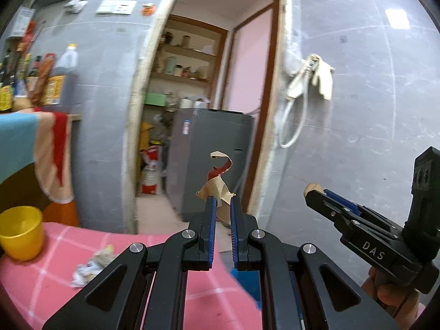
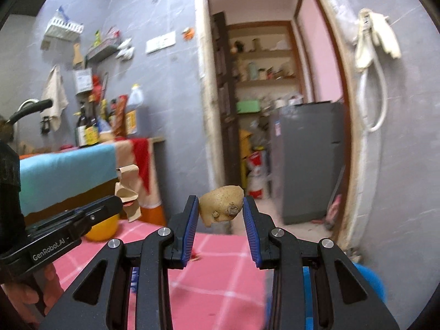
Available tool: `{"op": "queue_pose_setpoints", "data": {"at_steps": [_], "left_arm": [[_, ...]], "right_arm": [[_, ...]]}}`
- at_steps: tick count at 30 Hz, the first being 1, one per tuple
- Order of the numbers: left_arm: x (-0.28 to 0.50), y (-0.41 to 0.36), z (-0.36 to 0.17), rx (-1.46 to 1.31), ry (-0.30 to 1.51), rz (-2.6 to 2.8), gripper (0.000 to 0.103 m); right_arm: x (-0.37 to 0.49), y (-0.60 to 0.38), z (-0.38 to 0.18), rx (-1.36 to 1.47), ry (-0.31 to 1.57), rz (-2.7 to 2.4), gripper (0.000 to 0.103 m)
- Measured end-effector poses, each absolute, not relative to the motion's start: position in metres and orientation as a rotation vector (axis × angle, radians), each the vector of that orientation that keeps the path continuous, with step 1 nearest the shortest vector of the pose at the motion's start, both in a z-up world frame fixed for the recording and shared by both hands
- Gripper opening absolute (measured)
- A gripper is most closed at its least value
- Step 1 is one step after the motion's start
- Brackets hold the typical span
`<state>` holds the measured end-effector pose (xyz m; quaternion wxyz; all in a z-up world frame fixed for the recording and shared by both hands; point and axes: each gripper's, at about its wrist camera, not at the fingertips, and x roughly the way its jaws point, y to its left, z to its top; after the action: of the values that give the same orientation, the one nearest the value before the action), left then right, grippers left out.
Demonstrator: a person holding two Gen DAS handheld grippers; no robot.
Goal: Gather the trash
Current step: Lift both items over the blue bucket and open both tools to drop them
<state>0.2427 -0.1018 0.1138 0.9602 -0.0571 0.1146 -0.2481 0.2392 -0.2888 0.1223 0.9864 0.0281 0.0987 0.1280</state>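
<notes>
Two tools: both are raised above a bench (image 1: 192, 297) covered in a pink checked cloth, facing a grey tiled wall and an open doorway.
Left tool (image 1: 220, 206): closed on a scrap of crumpled brown paper (image 1: 217, 189); its blue pads pinch the lower part of the scrap.
Paper scrap, position: it sticks up from between the left tool's fingertips, with a curled strip showing red on its inner face rising above them. In the right wrist view the same scrap (image 2: 128, 192) hangs at the tip of the left tool (image 2: 121, 202), to the left of the right tool.
Right tool (image 2: 220, 206): gripping a piece of potato (image 2: 221, 205); the pads press on its two sides, with the jaws partly apart around it.
Potato piece, position: held at the fingertips, clear of the bench, with its tan skin up and dark eyes facing the camera. From the left wrist view only a tan edge of it (image 1: 312, 187) shows at the tip of the right tool (image 1: 316, 195).
Hands: part of a hand (image 1: 390, 297) grips the right tool's handle; another hand (image 2: 27, 288) shows under the left tool.
Left on bench: a crumpled wrapper (image 1: 93, 266) lies on the pink cloth, near a yellow cup (image 1: 22, 231) at the left edge.
Background: a grey refrigerator (image 2: 310, 162) stands beyond the doorway, and bottles (image 2: 88, 129) crowd a counter on the left.
</notes>
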Motion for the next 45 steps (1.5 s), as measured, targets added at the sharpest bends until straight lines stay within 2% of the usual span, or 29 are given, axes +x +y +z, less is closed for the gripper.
{"op": "queue_pose_setpoints", "data": {"at_steps": [11,21,28,33,35,38,40,45], "left_arm": [[0.273,-0.181,0.093,-0.074,0.332,-0.635,0.008],[0.317,-0.219,0.050,-0.102,0.597,-0.685,0.008],[0.336,-0.229,0.026,-0.123,0.717,-0.700,0.009],[0.349,-0.233,0.016,-0.137,0.779,-0.699,0.018],[0.351,-0.233,0.014,-0.141,0.790,-0.701,0.025],[0.349,-0.231,0.015,-0.147,0.794,-0.699,0.028],[0.345,-0.228,0.018,-0.143,0.788,-0.692,0.030],[0.337,-0.210,0.027,-0.166,0.728,-0.658,0.043]], "right_arm": [[0.238,-0.366,0.102,0.100,0.237,0.092,0.031],[0.250,-0.404,0.066,0.150,0.364,0.010,0.031],[0.262,-0.411,0.046,0.174,0.452,-0.011,0.032],[0.268,-0.416,0.037,0.191,0.489,-0.026,0.032],[0.269,-0.418,0.035,0.194,0.500,-0.029,0.032],[0.269,-0.419,0.034,0.203,0.508,-0.036,0.032],[0.267,-0.418,0.035,0.203,0.508,-0.041,0.034],[0.264,-0.419,0.039,0.201,0.499,-0.047,0.039]]}}
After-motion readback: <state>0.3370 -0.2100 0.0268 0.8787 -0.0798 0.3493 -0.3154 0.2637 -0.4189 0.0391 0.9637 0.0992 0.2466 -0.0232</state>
